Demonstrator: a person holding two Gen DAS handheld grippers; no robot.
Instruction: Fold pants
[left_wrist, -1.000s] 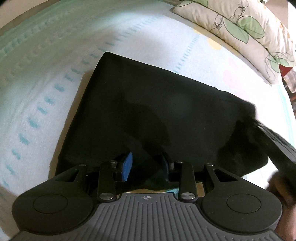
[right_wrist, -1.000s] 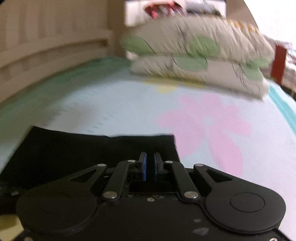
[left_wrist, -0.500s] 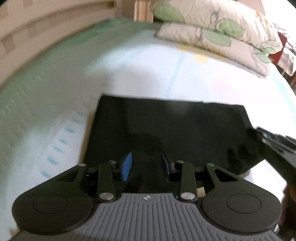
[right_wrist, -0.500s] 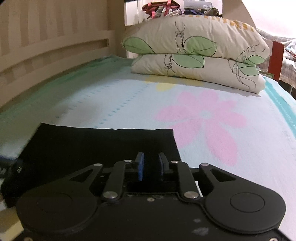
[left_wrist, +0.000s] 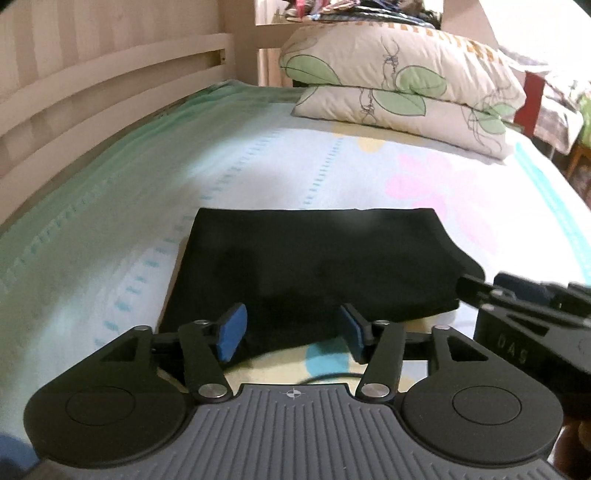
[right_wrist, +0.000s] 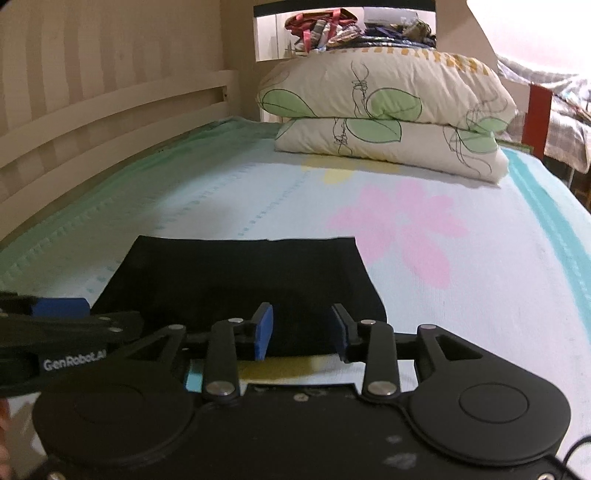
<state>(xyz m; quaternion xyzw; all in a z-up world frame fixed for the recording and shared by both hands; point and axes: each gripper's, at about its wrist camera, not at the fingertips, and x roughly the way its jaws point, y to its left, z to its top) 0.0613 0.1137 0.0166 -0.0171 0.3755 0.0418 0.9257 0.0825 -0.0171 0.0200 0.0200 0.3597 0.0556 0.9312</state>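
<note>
The black pants (left_wrist: 314, 266) lie folded into a flat rectangle on the bed sheet (left_wrist: 110, 229); in the right wrist view the pants (right_wrist: 240, 280) sit just ahead. My left gripper (left_wrist: 291, 332) hovers above their near edge, jaws opening, blue pads (left_wrist: 231, 330) apart with nothing pressed between them. My right gripper (right_wrist: 301, 330) is raised over the near right part of the pants, jaws also opening and holding nothing. Each gripper shows in the other's view: the right gripper (left_wrist: 517, 295) at the right, the left gripper (right_wrist: 62, 314) at the left.
Two leaf-print pillows (right_wrist: 388, 122) are stacked at the head of the bed. A pale wooden bed rail (left_wrist: 92, 96) runs along the left. The sheet carries a pink flower print (right_wrist: 402, 229). A shelf with clutter (right_wrist: 332, 29) stands behind the pillows.
Both grippers let go of the pants, opened, and rose back toward me. The pants now lie flat and farther ahead in both views.
</note>
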